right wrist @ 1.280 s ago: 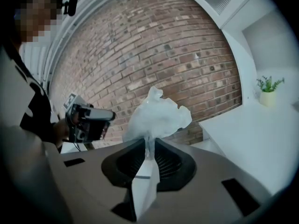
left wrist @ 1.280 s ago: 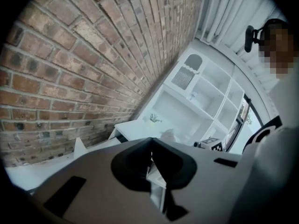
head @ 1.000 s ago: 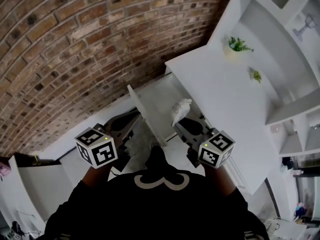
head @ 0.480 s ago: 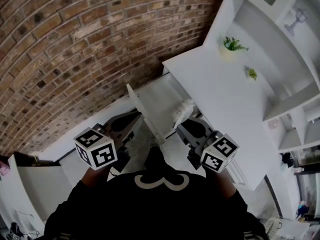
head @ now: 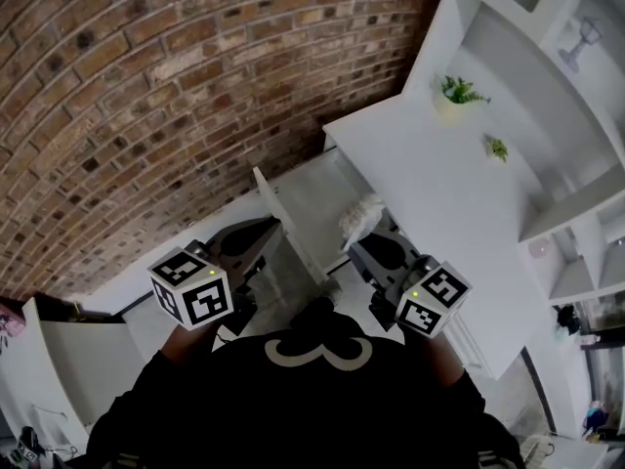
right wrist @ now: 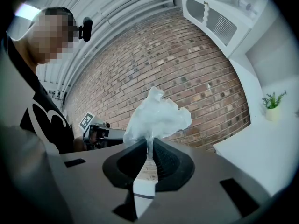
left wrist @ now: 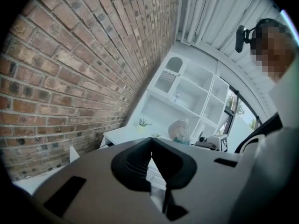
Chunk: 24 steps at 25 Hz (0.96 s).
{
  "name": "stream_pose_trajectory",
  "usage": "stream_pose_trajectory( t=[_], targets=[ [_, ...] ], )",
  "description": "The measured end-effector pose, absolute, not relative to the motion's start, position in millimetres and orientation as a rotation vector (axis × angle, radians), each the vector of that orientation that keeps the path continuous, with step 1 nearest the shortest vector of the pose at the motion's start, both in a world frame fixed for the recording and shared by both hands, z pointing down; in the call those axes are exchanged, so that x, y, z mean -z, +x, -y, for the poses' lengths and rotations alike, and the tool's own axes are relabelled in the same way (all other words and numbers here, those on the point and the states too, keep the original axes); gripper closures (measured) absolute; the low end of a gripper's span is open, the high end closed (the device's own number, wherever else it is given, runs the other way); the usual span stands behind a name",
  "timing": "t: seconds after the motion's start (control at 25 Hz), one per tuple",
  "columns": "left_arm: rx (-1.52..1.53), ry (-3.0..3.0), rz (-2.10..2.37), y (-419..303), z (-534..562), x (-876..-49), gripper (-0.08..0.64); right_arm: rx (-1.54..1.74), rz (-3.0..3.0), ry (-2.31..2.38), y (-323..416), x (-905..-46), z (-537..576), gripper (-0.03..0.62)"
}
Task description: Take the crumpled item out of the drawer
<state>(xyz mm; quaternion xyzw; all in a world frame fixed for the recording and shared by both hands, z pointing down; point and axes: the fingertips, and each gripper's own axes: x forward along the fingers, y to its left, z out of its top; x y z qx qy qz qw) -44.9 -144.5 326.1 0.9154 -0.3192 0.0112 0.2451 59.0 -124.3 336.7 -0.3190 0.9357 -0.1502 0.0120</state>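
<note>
A white crumpled item (head: 361,217) stands up out of my right gripper (head: 365,242), just above the open white drawer (head: 305,195). In the right gripper view the item (right wrist: 156,115) fans out above the pads, its lower end pinched between the jaws of the right gripper (right wrist: 149,149), which are closing on it. My left gripper (head: 262,240) hovers to the left of the drawer's front panel, and in its own view this gripper (left wrist: 150,147) is shut with nothing in it. From there the crumpled item (left wrist: 180,130) shows off to the right.
The drawer belongs to a white desk (head: 444,208) that carries two small potted plants (head: 459,90). White shelving (head: 547,76) rises on the right. A brick wall (head: 146,96) runs behind and to the left. My dark-clothed body fills the bottom of the head view.
My right gripper has drifted slightly to the right with the crumpled item still in it. The left gripper has stayed where it was.
</note>
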Motion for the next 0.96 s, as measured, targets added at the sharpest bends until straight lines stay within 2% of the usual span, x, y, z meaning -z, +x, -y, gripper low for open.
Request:
stream_pose_trajectory(
  t=[0.96],
  targets=[
    [-0.002, 2.522, 0.818, -36.9, 155.4, -321.6, 0.557, 0.416, -2.940, -1.029, 62.9, -324.5, 133.5, 0.548]
  ],
)
